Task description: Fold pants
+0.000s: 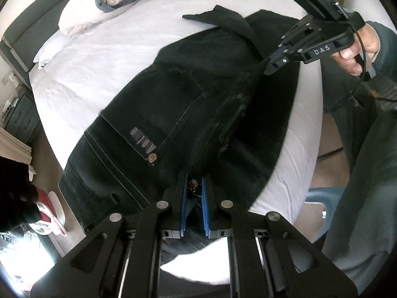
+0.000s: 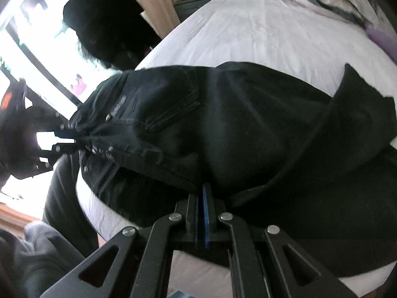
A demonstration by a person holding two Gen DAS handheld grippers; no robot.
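I had the black pants (image 1: 188,104) spread over the white bed (image 1: 104,57), waist end at my left tongs (image 1: 194,188), which were pinching the waistband by its metal button (image 1: 193,185); my right tongs (image 2: 201,198) were clamped narrow on the fabric's edge further along

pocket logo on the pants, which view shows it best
The left wrist view: the grey pocket logo on the pants is large and sharp, beside a rivet. The right wrist view shows it small and blurred.
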